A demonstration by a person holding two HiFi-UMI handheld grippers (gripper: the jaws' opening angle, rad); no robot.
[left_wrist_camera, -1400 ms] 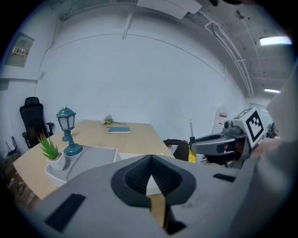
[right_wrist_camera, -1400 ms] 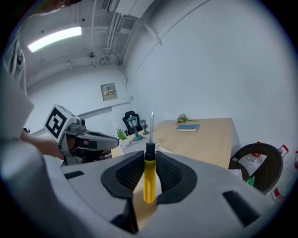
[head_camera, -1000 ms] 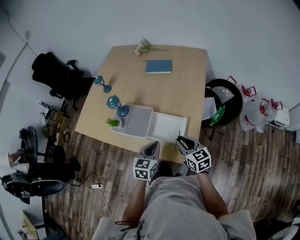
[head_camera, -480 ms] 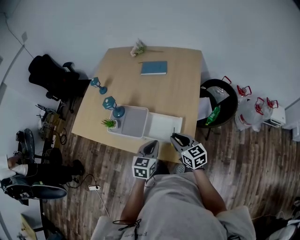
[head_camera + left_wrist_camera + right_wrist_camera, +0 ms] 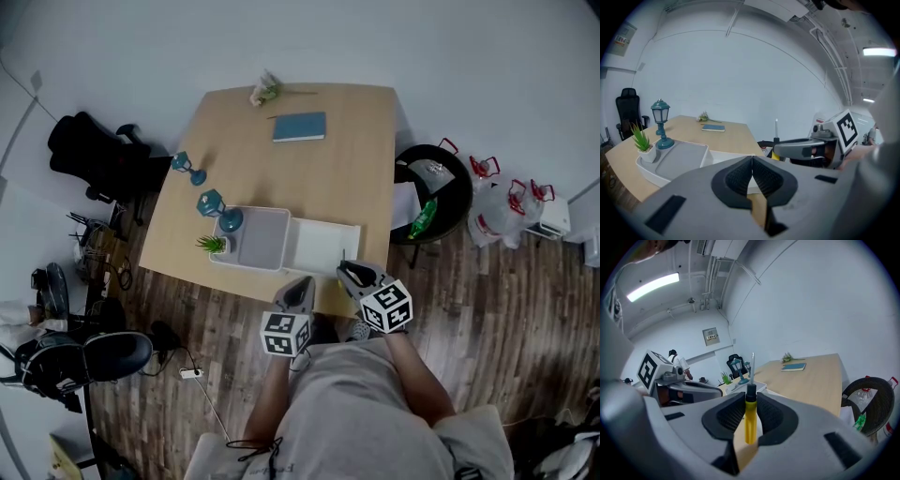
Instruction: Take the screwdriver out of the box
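A screwdriver (image 5: 750, 420) with a yellow handle, black collar and thin metal shaft stands upright between the pads of my right gripper (image 5: 750, 416), which is shut on its handle. In the head view that right gripper (image 5: 353, 275) hovers at the table's near edge, just in front of the white box (image 5: 322, 247). From the left gripper view the screwdriver's shaft (image 5: 776, 129) sticks up above the right gripper. My left gripper (image 5: 752, 176) is shut with nothing in it, and in the head view the left gripper (image 5: 298, 291) sits beside the right one, off the table's near edge.
On the wooden table (image 5: 319, 178) a grey tray (image 5: 255, 238) lies left of the white box, with a small potted plant (image 5: 208, 245) and two teal lamps (image 5: 214, 208). A blue book (image 5: 300, 127) and flowers (image 5: 263, 91) lie far back. A black bin (image 5: 431, 192) stands right.
Both grippers have kept their places, and the right gripper holds the screwdriver throughout. The head view has shifted, so the table sits a little higher and further left in the picture.
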